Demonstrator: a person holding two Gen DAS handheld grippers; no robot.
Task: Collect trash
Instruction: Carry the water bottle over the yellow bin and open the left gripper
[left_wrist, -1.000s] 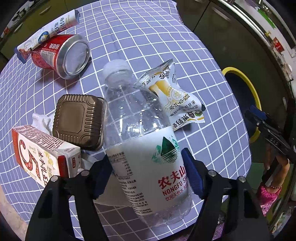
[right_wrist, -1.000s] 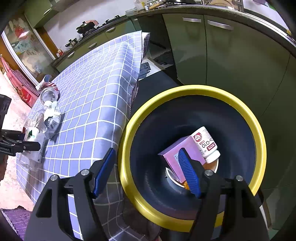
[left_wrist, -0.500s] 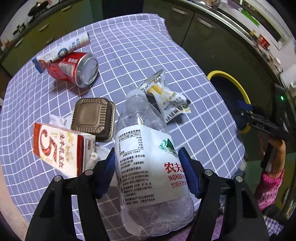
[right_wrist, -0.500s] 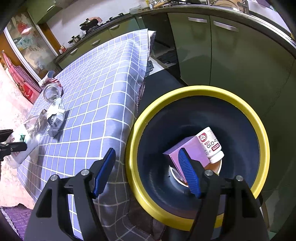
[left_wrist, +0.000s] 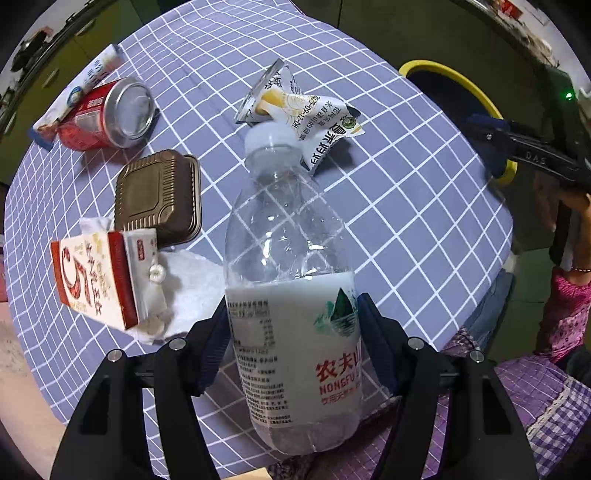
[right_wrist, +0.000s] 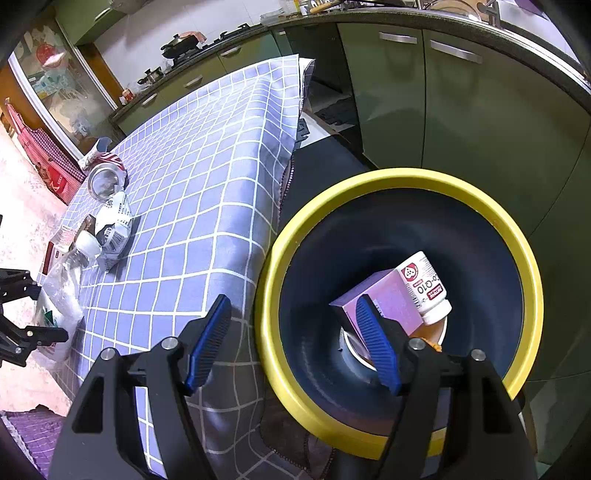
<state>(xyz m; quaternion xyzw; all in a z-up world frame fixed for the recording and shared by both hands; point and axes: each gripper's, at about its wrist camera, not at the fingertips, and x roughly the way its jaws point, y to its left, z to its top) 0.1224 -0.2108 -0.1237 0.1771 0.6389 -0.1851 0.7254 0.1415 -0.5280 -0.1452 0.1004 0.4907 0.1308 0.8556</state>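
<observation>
My left gripper (left_wrist: 291, 325) is shut on a clear plastic water bottle (left_wrist: 291, 280) with a white label, held above the near edge of the purple checked table (left_wrist: 406, 206). On the table lie a snack wrapper (left_wrist: 314, 118), a brown tray (left_wrist: 159, 195), a red and white carton (left_wrist: 99, 273), a red can (left_wrist: 110, 114) and a white tube (left_wrist: 85, 85). My right gripper (right_wrist: 295, 325) is open and empty above the rim of the yellow-rimmed bin (right_wrist: 524, 258). The bin holds a purple box (right_wrist: 384, 295) and a white pill bottle (right_wrist: 424, 284).
White tissue (left_wrist: 188, 273) lies under the carton. Green kitchen cabinets (right_wrist: 461, 103) stand behind the bin. The bin (left_wrist: 476, 92) stands on the floor off the table's far right corner. The right gripper (left_wrist: 517, 147) shows in the left wrist view beside it.
The left gripper has lifted the bottle and pulled it back toward the table's near edge. The right gripper has shifted slightly left over the bin's rim.
</observation>
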